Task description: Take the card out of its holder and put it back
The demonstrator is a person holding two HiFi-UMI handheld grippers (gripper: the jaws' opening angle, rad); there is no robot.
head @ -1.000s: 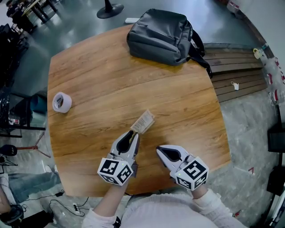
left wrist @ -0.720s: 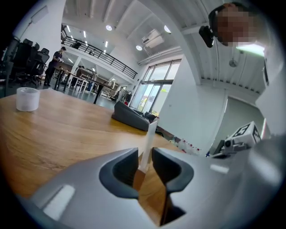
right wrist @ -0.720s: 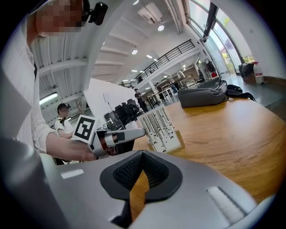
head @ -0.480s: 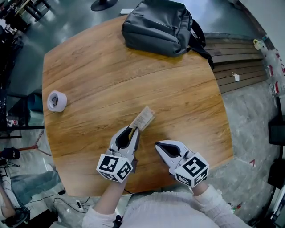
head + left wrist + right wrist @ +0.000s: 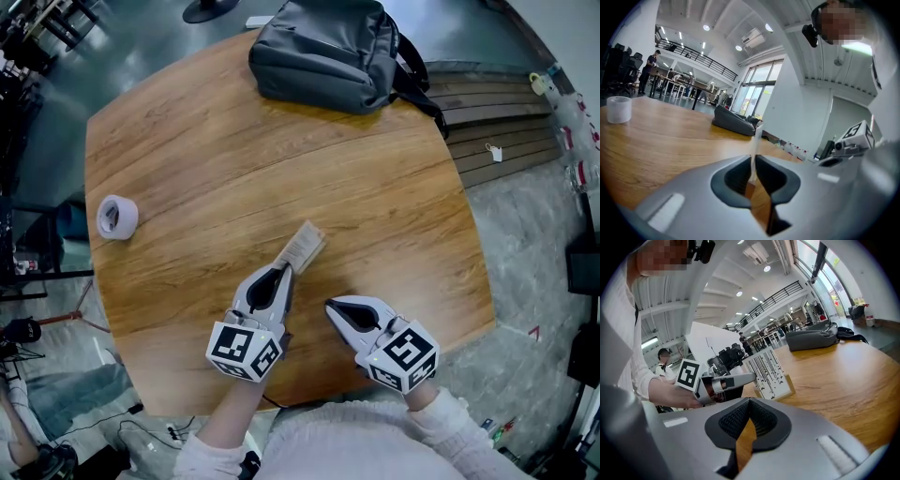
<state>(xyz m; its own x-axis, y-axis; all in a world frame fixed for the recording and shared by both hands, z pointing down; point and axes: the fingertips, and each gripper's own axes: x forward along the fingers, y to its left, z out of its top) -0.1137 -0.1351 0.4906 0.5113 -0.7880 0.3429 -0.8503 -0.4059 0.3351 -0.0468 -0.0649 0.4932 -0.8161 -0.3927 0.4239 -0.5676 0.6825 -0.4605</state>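
We hold the left gripper [image 5: 284, 270] with its fingers pinching the near edge of the card [image 5: 300, 251]. In the left gripper view the card [image 5: 755, 136] shows edge-on as a thin pale strip rising straight up from between the two pads. From the right gripper view its striped face [image 5: 768, 371] sits in a tan holder [image 5: 792, 386] on the wooden table [image 5: 234, 159], just ahead of our hands. The right gripper [image 5: 330, 307] lies just beside it, a little apart from the card, fingers pressed together on nothing. A backpack [image 5: 323, 52] rests at the far edge and a tape roll [image 5: 116, 217] sits off to the left.
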